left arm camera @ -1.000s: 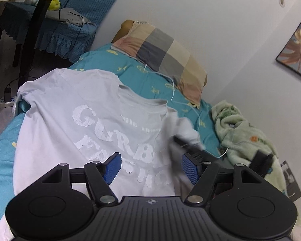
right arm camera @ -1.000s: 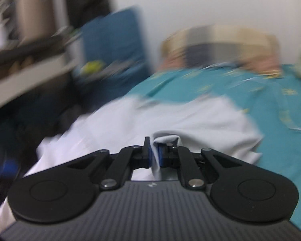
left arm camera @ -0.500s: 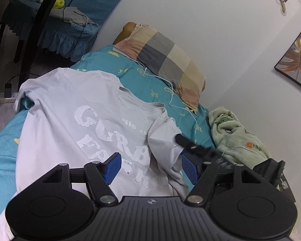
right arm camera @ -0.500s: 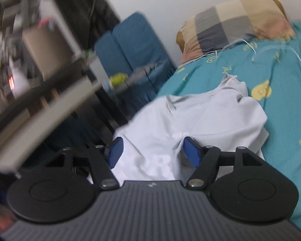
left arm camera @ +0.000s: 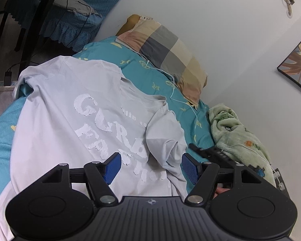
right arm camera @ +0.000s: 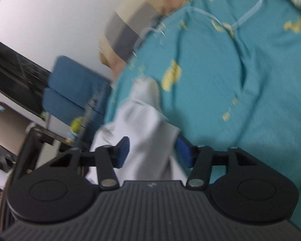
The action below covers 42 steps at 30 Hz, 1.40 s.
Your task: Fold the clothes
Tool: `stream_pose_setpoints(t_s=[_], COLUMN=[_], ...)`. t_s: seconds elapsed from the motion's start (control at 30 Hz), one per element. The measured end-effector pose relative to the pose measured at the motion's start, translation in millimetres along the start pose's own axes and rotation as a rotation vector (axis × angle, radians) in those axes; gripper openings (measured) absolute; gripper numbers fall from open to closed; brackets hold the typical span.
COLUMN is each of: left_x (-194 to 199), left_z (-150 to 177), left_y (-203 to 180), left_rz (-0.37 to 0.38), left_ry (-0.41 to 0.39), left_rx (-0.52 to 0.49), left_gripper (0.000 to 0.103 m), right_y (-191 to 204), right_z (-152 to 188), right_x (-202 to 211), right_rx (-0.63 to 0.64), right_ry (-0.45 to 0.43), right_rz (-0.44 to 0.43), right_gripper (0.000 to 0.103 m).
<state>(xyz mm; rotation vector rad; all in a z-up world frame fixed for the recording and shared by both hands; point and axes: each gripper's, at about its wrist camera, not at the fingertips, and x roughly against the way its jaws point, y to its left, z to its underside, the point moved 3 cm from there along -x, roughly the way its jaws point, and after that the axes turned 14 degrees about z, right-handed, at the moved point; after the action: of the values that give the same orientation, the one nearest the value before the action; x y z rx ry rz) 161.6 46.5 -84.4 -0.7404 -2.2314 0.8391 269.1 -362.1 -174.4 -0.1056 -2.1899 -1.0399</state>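
T-shirt (left arm camera: 74, 116), pale grey cotton with raised white lettering across the chest, lies face up and spread on the bed with the teal patterned sheet (left arm camera: 150, 74), its collar toward the checked pillow (left arm camera: 166, 50) and one sleeve (left arm camera: 166, 140) doubled back onto the chest in a loose, rumpled flap. The left gripper (left arm camera: 150, 165) hovers low over the shirt's lettering, its blue-padded fingers (left arm camera: 112, 166) spread wide and holding nothing. The right gripper (right arm camera: 153, 153) has its fingers wide as well, with the sleeve's cloth lying between them but ungripped; its view is blurred, so contact with the cloth cannot be judged. Beyond the shirt, on the side away from the pillow's near corner, sit a green fleece blanket (left arm camera: 236, 132) and a thin white cable (left arm camera: 182, 102) that trails across the sheet from the pillow. The sleeve fold looks uneven, and pressing on with it bunched would likely lock in a crooked edge. The far shoulder hangs past the bed's edge, so a careless pull may drag the shirt off. A low sweep could also snag the cable.
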Motion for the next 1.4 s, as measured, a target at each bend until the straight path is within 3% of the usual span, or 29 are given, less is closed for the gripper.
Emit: stream_pose_setpoints(t_s=[0.13,0.17,0.2,0.23,0.27,0.47,0.6,0.7,0.77,1.0,1.03,1.13,1.17,1.33,1.4], left_x=[-4.9,-5.7,-6.1,-6.4,-6.4,-7.7,-10.2,-14.9,-19.4,-31.0,-30.5,-26.4,-25.3,-19.9,-18.1], left_z=[2.7,3.7,4.4,4.8,4.8,4.3,7.2,8.3,8.4,8.5,8.2,7.1,7.0,10.3,12.3], left_y=[2.7,3.3,3.8,4.3,4.6,4.9,5.0,5.8,6.3,8.3,8.9,7.5,6.4,1.1,-0.3], left_rz=[0.001,0.001,0.0,-0.001,-0.001,-0.001,0.0,-0.002,-0.007,-0.042,-0.041,-0.036,-0.035,-0.034,-0.036], left_ry=[0.011,0.014,0.016,0.017,0.016,0.008,0.023,0.036,0.044,0.068,0.066,0.054,0.051,0.052,0.057], left_rx=[0.012,0.014,0.015,0.015,0.016,0.013,0.01,0.011,0.008,-0.018,-0.017,-0.019,-0.024,-0.049,-0.055], left_gripper=[0.069,0.069,0.069,0.069,0.069,0.069,0.069,0.069,0.069,0.069,0.069,0.069,0.069,0.069,0.069], right_y=[8.8,9.1,9.1,9.8,12.3,21.9,8.5,-14.7,-32.0,-58.3,-56.3,-47.7,-44.1,-23.6,-21.4], right_z=[4.5,2.7,0.7,-1.8,-6.1,-61.3,-103.3,-119.0,-124.6,-123.0,-122.7,-118.7,-117.0,-101.3,-91.6], right_x=[-22.9,-26.1,-28.7,-30.9,-30.9,-0.4,16.5,14.9,6.5,-14.0,-11.2,5.1,10.9,34.9,37.4], right_rx=[0.051,0.043,0.03,0.021,0.024,0.076,0.156,0.218,0.211,0.117,0.109,0.081,0.079,0.128,0.124], right_ry=[-0.006,-0.012,-0.013,-0.014,-0.025,-0.252,-0.403,-0.46,-0.447,-0.328,-0.323,-0.331,-0.333,-0.285,-0.223], right_rz=[0.006,-0.013,-0.033,-0.046,-0.047,0.004,0.149,0.276,0.324,0.334,0.328,0.312,0.306,0.305,0.31], right_gripper=[0.053,0.048,0.038,0.011,0.008,0.007,0.006,0.007,0.007,0.011,0.015,0.052,0.058,0.057,0.056])
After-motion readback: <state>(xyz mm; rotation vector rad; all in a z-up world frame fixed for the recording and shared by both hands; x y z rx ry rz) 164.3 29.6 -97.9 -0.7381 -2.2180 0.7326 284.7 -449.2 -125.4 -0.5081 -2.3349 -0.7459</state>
